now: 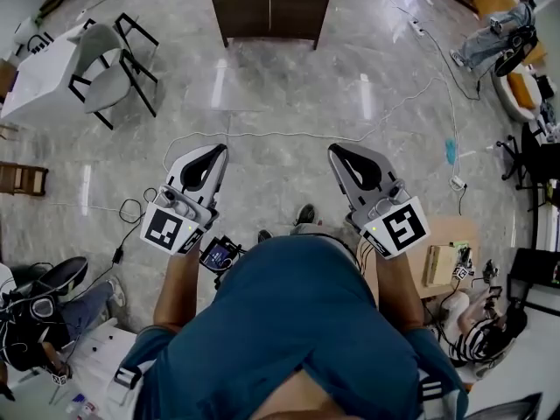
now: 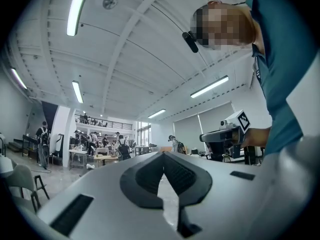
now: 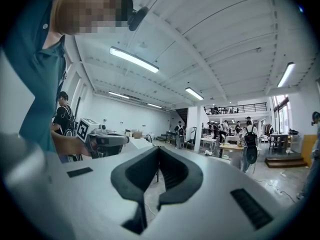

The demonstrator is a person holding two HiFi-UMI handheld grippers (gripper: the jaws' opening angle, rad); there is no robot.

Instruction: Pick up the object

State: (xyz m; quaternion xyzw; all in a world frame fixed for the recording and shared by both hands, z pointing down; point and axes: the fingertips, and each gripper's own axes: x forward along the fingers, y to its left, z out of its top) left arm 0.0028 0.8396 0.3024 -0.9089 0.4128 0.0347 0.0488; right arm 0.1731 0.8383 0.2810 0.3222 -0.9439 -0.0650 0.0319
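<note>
Both grippers are held out level over a marble floor, in front of the person in a blue shirt. My left gripper (image 1: 213, 150) is shut, its dark pads meeting at the tip (image 2: 162, 154) with nothing between them. My right gripper (image 1: 337, 150) is also shut and holds nothing (image 3: 159, 149). Each gripper shows sideways in the other's view: the right one (image 2: 225, 134) and the left one (image 3: 100, 139). I cannot tell which thing is the object to pick up; nothing lies near either gripper.
A dark cabinet (image 1: 269, 7) stands ahead at the far end. A white table (image 1: 35, 68) and a chair (image 1: 109, 64) are at the far left. Cables (image 1: 262, 136) cross the floor just ahead. A small wooden table (image 1: 446, 252) and seated people are near on the right.
</note>
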